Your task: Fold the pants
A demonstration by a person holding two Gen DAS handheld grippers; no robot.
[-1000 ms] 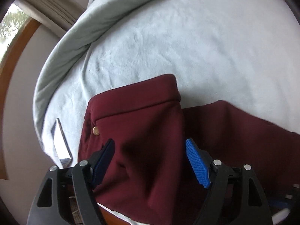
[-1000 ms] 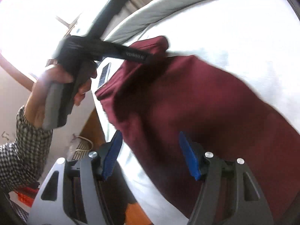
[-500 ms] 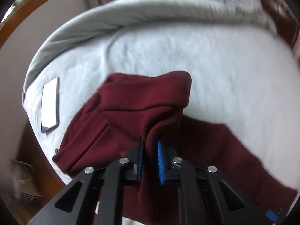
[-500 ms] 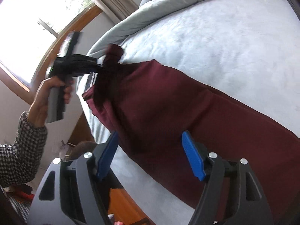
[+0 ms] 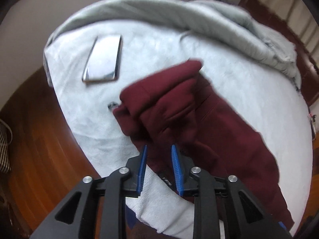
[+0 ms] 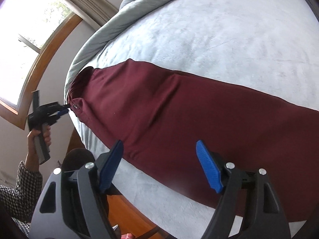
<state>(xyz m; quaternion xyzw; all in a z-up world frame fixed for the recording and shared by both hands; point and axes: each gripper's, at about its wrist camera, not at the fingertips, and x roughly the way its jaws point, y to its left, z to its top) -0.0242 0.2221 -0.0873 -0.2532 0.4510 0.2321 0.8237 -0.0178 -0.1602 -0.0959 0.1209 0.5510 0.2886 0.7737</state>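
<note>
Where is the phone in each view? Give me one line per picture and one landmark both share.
Left wrist: the phone lies flat on the blanket, upper left, apart from the pants.
Right wrist: not in it.
Shared landmark: the waist end of the pants, pinched by the left gripper.

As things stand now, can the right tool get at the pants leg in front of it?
Probably yes. The right tool is open and hangs just over the pants, which lie flat on the bed. Nothing stands between them.
</note>
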